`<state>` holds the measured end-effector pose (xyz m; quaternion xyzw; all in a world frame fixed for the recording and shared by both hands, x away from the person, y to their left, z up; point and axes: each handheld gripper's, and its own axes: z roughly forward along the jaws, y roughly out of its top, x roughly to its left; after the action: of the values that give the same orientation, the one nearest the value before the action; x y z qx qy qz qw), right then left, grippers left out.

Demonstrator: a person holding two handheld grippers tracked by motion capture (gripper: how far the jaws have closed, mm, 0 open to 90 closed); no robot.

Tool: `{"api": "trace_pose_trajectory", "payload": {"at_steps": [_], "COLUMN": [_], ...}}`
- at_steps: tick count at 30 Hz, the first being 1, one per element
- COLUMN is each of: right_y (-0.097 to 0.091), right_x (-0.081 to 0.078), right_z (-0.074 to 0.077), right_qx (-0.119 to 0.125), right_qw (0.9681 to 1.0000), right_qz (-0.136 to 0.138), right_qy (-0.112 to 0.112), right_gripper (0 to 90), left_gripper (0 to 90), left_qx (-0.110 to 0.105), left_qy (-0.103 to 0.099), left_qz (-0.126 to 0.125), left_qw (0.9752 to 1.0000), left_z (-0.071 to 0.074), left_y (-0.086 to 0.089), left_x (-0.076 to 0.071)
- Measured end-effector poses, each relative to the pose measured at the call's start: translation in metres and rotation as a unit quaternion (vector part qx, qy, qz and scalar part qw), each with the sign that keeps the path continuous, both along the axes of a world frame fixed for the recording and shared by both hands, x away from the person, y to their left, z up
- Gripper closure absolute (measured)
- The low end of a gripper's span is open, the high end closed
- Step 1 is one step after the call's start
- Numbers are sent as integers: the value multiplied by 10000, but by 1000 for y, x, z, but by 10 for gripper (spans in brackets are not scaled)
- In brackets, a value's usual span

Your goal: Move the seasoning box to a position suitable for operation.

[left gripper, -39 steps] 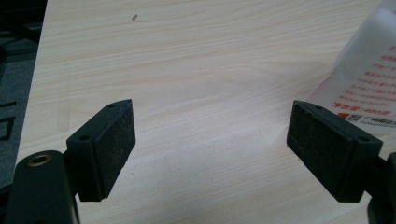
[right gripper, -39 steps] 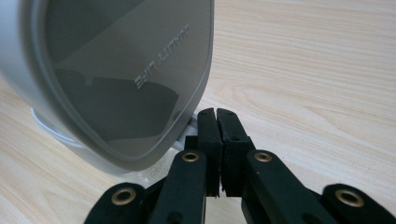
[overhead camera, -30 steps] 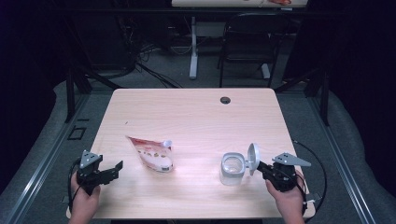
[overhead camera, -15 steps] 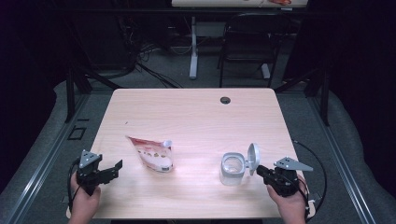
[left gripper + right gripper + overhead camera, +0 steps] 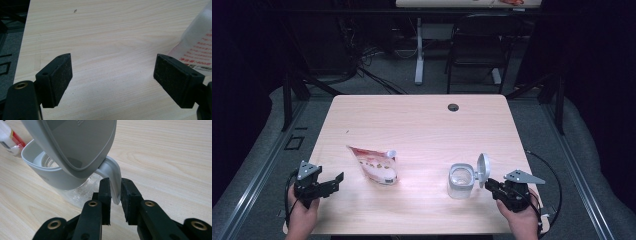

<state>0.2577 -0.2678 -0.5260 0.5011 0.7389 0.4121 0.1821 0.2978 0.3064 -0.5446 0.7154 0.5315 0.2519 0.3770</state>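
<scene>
From above, the right gripper (image 5: pixel 492 186) sits right behind the open jar (image 5: pixel 460 181), its jaws just easing apart around the lid's tab. Left gripper (image 5: pixel 331 182) waits, the pouch (image 5: pixel 374 164) off beyond its jaws. Left gripper view: jaws spread wide over bare table (image 5: pixel 112 37). Right gripper view: tab (image 5: pixel 113 178) between loosening jaws; the lid looks released.

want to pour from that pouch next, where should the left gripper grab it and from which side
Probably across the pouch's flat body near its middle, coming from its left edge, where the left gripper already waits with jaws wide open. The pouch lies flat on the table, cap end toward the person, so a low sideways approach suits; the thin edge fits between the pads.
</scene>
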Motion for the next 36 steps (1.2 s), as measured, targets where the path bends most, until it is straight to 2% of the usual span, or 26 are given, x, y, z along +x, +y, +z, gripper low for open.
{"api": "trace_pose_trajectory", "payload": {"at_steps": [4,9,12,16,20,24,27,34,36], "right_y": [2,10,10,10,11,12,12,13,13], "right_x": [0,2,4,4,7,9,11,15,16], "right_z": [-1,-4,-5,-5,-6,-7,-7,-7,-8], "right_qx": [41,-180,-189,-186,-197,-185,-199,-202,-176], "right_qw": [10000,9998,9998,9998,9998,9998,9998,9998,9998], "right_qz": [41,99,51,52,23,7,15,6,14], "right_qy": [25,68,55,41,5,-22,-26,-58,-63], "right_gripper": [778,786,814,821,821,820,819,818,817], "left_gripper": [156,156,156,156,156,156,157,175,177], "left_qx": [30,78,18,72,100,142,73,151,114], "left_qy": [6,-2,-43,-49,-69,-25,-27,16,-2], "left_qz": [19,-19,-4,12,-85,-298,-219,-48,-8], "left_qw": [10000,10000,10000,10000,9999,9995,9997,9999,9999], "left_z": [0,1,0,1,1,1,1,1,0], "left_y": [0,-1,-1,-1,-2,-2,-1,0,-1], "left_x": [0,0,0,0,-1,-2,-2,-1,0]}}
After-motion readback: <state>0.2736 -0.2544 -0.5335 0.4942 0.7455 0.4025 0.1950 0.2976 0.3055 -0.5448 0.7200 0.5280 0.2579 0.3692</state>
